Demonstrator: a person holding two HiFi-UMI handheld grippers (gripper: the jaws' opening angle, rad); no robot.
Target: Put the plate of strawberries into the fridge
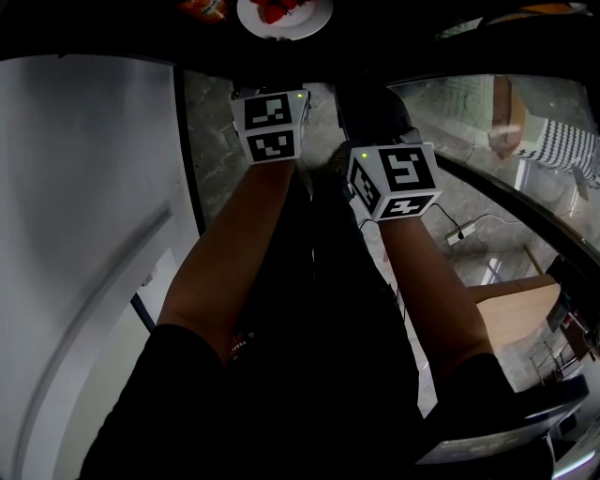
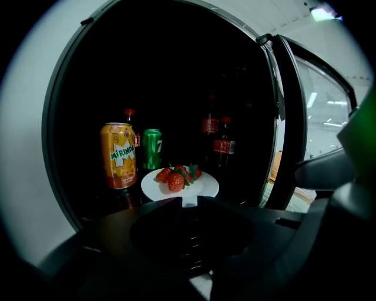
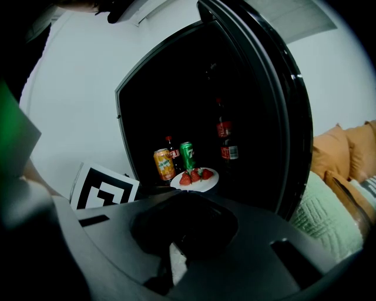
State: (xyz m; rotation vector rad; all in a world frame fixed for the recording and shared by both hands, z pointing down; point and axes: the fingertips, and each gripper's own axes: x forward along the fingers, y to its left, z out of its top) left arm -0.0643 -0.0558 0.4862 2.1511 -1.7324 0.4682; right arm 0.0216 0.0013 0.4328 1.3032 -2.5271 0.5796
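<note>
A white plate of strawberries (image 2: pixel 180 183) sits level inside the open fridge (image 2: pixel 170 76), beside an orange Mirinda can (image 2: pixel 118 155) and a green can (image 2: pixel 152 149). My left gripper (image 2: pixel 189 201) reaches into the fridge, and its jaws stand only a narrow gap apart with the plate's near rim showing white between them. In the head view the plate (image 1: pixel 284 14) lies at the top edge, ahead of the left gripper's marker cube (image 1: pixel 270 127). My right gripper (image 3: pixel 187 199) hangs further back, shut and empty, and its view shows the plate (image 3: pixel 194 179) inside the fridge.
Dark cola bottles (image 2: pixel 222 144) stand behind the plate. The fridge door (image 2: pixel 294 117) hangs open on the right. A white wall (image 1: pixel 84 187) is on my left. On my right are a cushioned sofa (image 3: pixel 341 194) and a wooden table (image 1: pixel 516 314).
</note>
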